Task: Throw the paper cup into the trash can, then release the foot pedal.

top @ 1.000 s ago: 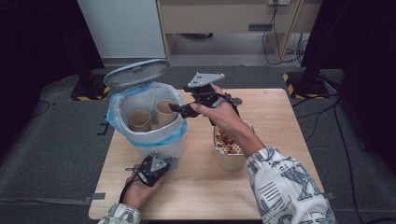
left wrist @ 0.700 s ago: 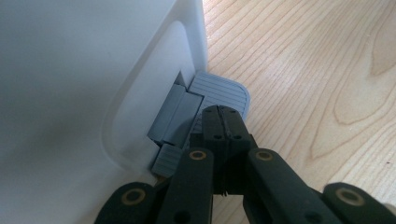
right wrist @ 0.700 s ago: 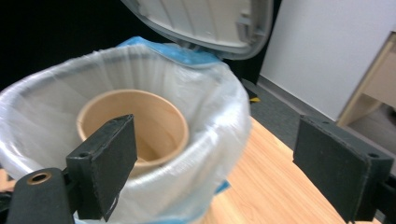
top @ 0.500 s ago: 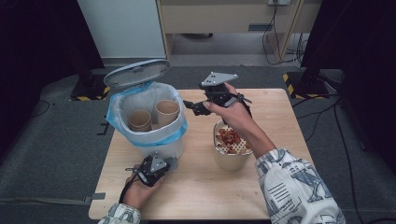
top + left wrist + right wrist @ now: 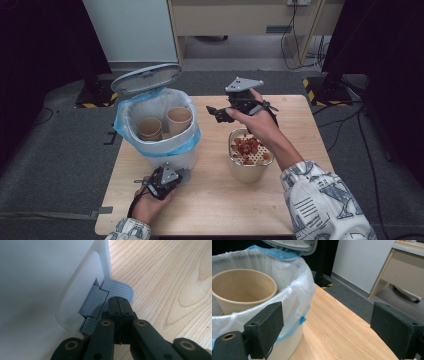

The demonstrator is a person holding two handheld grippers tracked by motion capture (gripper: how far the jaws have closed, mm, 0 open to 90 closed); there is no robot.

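A white pedal bin [image 5: 165, 152] with a blue liner stands at the table's left, its grey lid [image 5: 146, 77] tipped up. Two empty paper cups [image 5: 179, 119] sit inside. My left gripper [image 5: 179, 174] is shut, its closed tips [image 5: 119, 300] resting on the grey foot pedal [image 5: 120, 287] at the bin's base [image 5: 50, 277]. My right gripper [image 5: 216, 114] hovers to the right of the bin's rim, pointing at it. Its jaws have just been opening and stand open [image 5: 332, 325] with nothing between them. Past them I see a paper cup [image 5: 244, 290] and the liner [image 5: 297, 285].
A cream pot [image 5: 247, 172] holding reddish food scraps over a perforated insert stands right of the bin, under my right forearm. Bare wooden table [image 5: 220, 205] lies in front. Cabinets and cables sit beyond the far edge.
My right gripper has drawn back to the right, from over the bin's rim to above the table, and its jaws have widened. The left gripper has stayed on the pedal.
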